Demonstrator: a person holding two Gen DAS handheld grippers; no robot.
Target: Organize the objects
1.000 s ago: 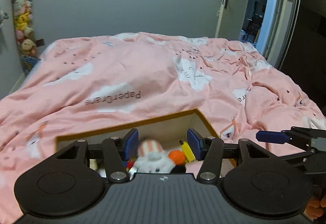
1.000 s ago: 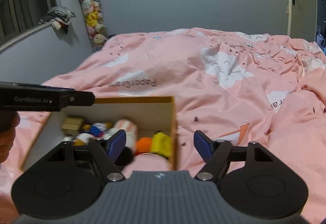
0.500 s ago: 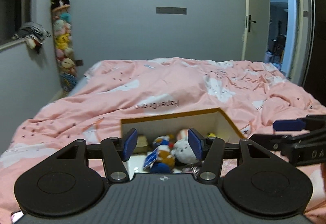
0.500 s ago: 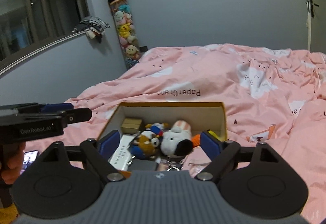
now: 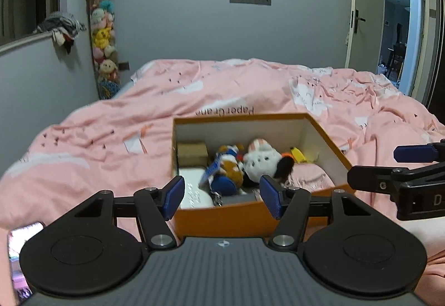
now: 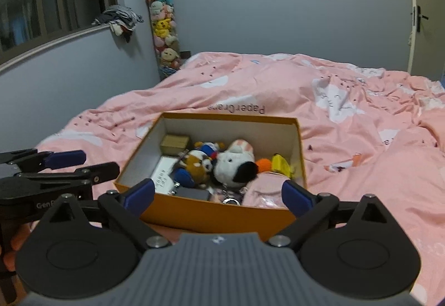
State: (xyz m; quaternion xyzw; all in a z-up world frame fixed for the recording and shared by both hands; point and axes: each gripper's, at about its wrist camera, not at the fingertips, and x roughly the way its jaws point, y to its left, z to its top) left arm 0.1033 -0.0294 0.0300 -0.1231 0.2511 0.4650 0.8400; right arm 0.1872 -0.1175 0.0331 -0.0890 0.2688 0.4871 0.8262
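An orange cardboard box (image 5: 328, 147) (image 6: 211, 215) with white inner walls sits on the pink bedspread. It holds several things: a white plush with a black patch (image 5: 262, 160) (image 6: 235, 164), a brown and blue plush (image 5: 226, 168) (image 6: 194, 165), a small tan box (image 5: 192, 153) (image 6: 174, 143), a white carton (image 6: 164, 174), an orange ball (image 6: 263, 165) and a yellow toy (image 6: 281, 164). My left gripper (image 5: 221, 196) is open and empty just before the box's near wall. My right gripper (image 6: 218, 194) is open and empty, also at the near wall.
The pink bedspread (image 5: 250, 89) (image 6: 347, 117) stretches far back to a grey wall. A tall clear tube of plush toys (image 5: 103, 39) (image 6: 162, 25) stands in the left corner. A phone (image 5: 23, 235) lies at the lower left. An open door (image 5: 400, 19) is at the right.
Both grippers have pulled back and risen from over the box, so the whole box and its contents now show. Both stay open and empty.
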